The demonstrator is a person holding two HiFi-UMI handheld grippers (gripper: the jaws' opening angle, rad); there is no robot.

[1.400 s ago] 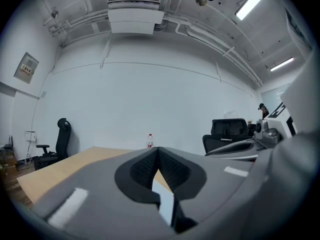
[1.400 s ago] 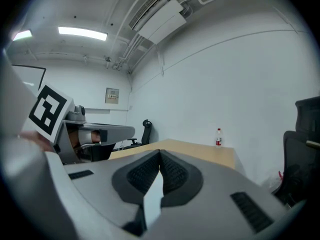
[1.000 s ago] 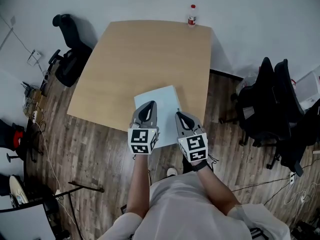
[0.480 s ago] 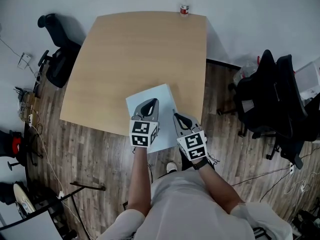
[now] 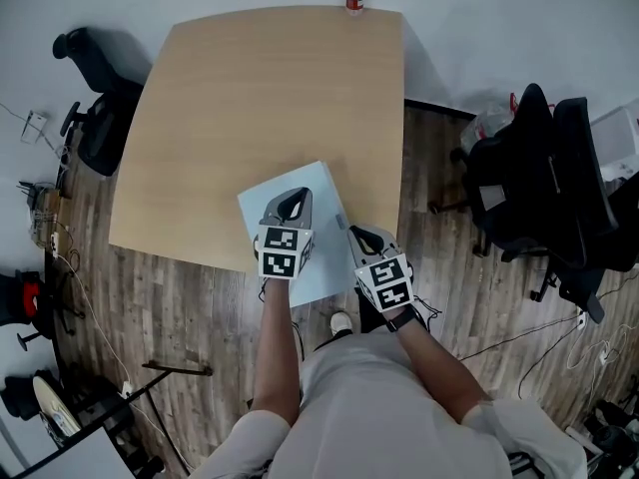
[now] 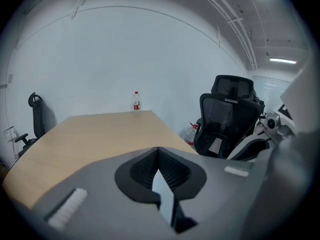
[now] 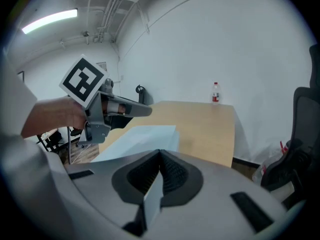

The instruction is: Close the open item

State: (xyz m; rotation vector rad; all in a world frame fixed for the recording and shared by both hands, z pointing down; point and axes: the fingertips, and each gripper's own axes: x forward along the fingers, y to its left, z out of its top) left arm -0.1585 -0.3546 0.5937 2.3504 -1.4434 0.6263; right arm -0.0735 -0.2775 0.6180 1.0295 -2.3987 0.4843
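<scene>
A flat pale blue item (image 5: 322, 215) lies at the near edge of the wooden table (image 5: 270, 88), partly overhanging it; I cannot tell whether it is open. My left gripper (image 5: 298, 197) hovers over its middle with jaws shut and nothing between them. My right gripper (image 5: 355, 233) is shut too, just off the item's right edge, near the table's front right corner. In the right gripper view the item (image 7: 145, 136) shows as a thin slab below the left gripper (image 7: 142, 112). In the left gripper view the gripper (image 6: 158, 150) hides the item.
A small bottle (image 5: 353, 1) stands at the table's far edge, also in the gripper views as bottle (image 6: 136, 102) and bottle (image 7: 215, 93). Black office chairs (image 5: 539, 188) crowd the right side; another chair (image 5: 95, 118) sits at the left. Cables lie on the wooden floor.
The head view has drifted, so the table sits higher and further left. Both grippers stay shut; the left one now reaches a little further over the pale blue item.
</scene>
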